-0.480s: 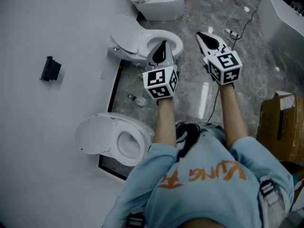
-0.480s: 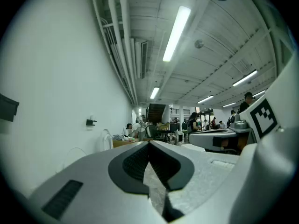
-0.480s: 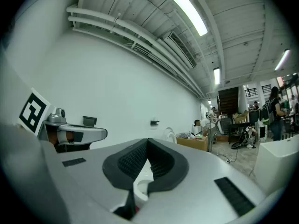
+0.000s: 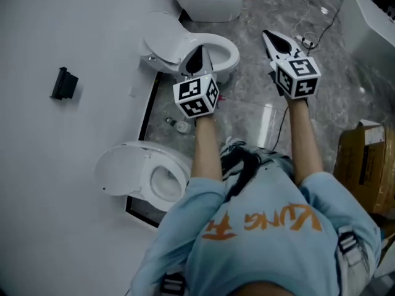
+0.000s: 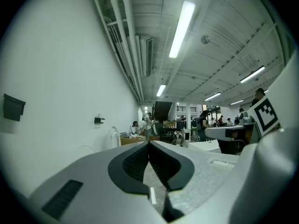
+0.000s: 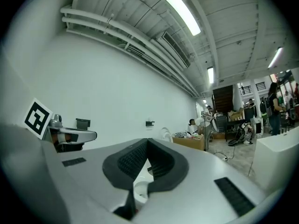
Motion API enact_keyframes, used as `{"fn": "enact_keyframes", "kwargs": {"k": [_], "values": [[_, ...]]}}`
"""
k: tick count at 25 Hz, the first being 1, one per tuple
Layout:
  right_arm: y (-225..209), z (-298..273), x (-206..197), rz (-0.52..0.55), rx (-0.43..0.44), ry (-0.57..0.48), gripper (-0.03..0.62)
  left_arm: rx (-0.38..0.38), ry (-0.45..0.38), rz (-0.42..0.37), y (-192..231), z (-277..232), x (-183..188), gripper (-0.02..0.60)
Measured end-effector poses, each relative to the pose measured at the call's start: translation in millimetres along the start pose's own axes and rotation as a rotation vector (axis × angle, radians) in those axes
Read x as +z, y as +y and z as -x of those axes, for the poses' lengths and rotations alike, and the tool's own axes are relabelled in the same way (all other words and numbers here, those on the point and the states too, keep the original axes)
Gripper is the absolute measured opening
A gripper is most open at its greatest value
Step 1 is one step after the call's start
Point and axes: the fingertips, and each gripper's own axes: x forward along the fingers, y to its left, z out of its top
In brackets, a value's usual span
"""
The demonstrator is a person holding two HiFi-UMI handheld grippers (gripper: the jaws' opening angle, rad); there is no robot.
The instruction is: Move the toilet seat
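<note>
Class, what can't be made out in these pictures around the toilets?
1. Head view: the left tongs cover part of the middle toilet bowl.
2. Head view: the top edge cuts off the far toilet.
3. Head view: the person's arm hides the near toilet on its right side.
4. Head view: the floor litter is too small to name.

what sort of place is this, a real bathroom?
Probably a workshop or test hall, not a bathroom: three toilets in a row along one wall, a cardboard box on the floor, exposed ceiling pipes.
</note>
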Motion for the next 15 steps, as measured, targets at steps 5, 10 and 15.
{"fn": "enact_keyframes", "kwargs": {"k": [5,10,15], "values": [[-4,-30,-16,-0.013,0.022,0.036,-0.001,0.002,0.030,0.016,25,-23,-13,0.002],[-30,-76,-24,-0.002,0.007,0.046,-0.002,-0.017,0.033,0.003,46,-79,-22,0.002],[-55,-137,-43,-0.002,0.008,0.097,-0.001,-0.056,0.029,0.034,62,-139,-41,0.002]]}}
